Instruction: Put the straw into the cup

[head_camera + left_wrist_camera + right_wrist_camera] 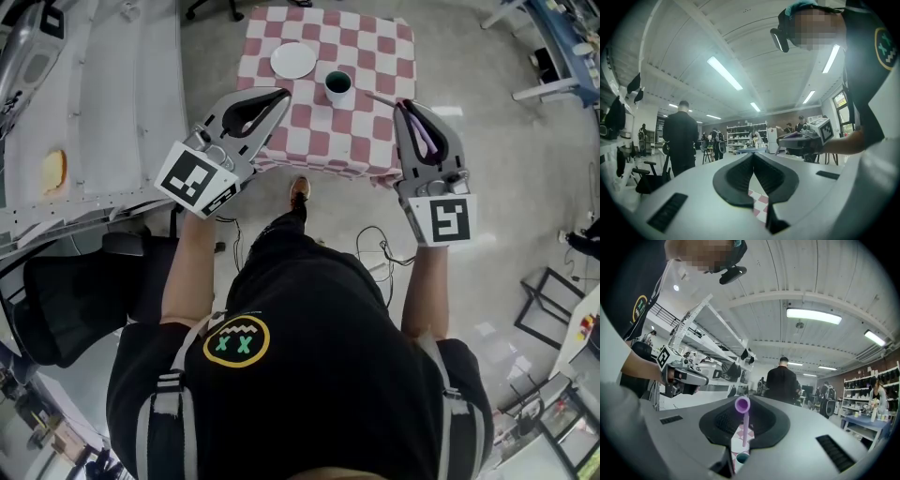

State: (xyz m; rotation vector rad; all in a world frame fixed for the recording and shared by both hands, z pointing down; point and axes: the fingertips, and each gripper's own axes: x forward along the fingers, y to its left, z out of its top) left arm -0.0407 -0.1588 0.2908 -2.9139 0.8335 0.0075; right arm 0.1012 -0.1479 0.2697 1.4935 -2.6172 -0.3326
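Note:
A small table under a red-and-white checked cloth (377, 58) stands ahead of me. A dark green cup (338, 86) sits on it near the front edge, and shows low between the right jaws as the cup (742, 458). My right gripper (404, 106) is shut on a purple straw (423, 137), just right of the cup. The straw (745, 423) stands upright between the jaws, its open end on top. My left gripper (283, 96) hovers at the table's left front, its jaws shut on nothing, with the left gripper (753, 155) pointing level.
A white plate (293, 60) lies on the cloth, left of the cup. A long white bench (103, 103) runs along the left and a black chair (66, 300) stands beside me. Cables (375, 248) lie on the floor. A person in black (782, 380) stands farther off.

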